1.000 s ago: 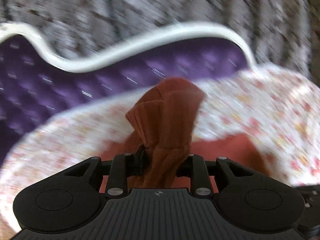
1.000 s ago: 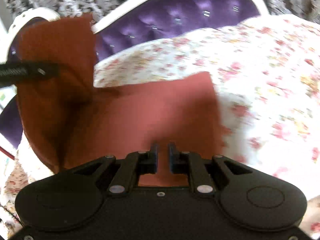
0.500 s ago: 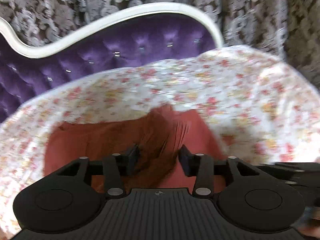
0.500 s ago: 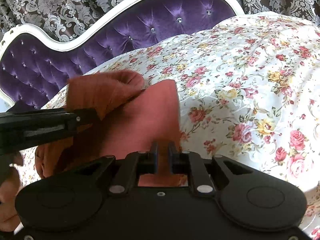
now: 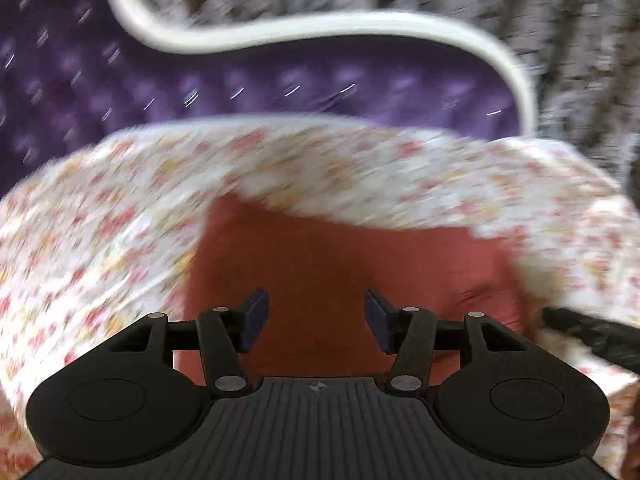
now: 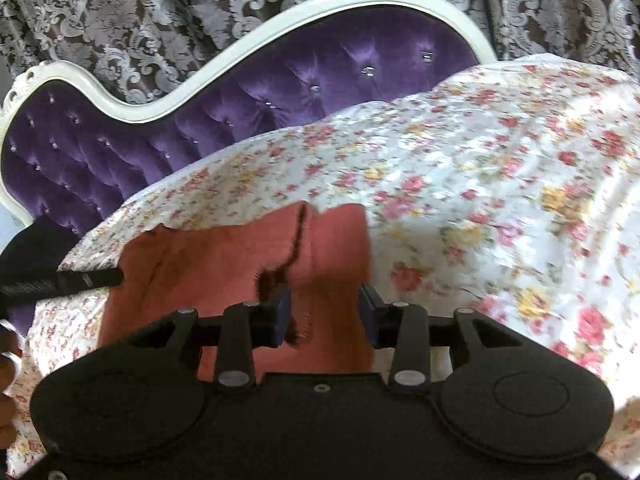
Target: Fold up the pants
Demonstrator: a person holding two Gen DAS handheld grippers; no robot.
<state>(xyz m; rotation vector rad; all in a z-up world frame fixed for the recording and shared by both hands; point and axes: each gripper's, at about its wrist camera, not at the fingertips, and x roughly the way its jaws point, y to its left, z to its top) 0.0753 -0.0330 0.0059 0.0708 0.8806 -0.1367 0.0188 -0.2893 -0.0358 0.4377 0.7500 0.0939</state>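
Pants (image 6: 224, 264) of rust-red cloth are laid flat, folded, on the floral bedsheet (image 6: 480, 168) before the purple tufted headboard (image 6: 320, 68). Both the left gripper (image 5: 316, 316) and the right gripper (image 6: 324, 312) are held wide apart above the cloth, with nothing gripped.

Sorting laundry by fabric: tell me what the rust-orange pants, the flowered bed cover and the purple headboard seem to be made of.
Rust-orange pants: soft woven cloth, matte; a limp, frayed-looking edge shows, and fine ribbing is possible but unclear.
Flowered bed cover: thin printed cotton-like sheet with small wrinkles and a slight sheen.
Purple headboard: velvet-like tufted upholstery with shiny buttons, in a glossy white frame, wood or plastic.
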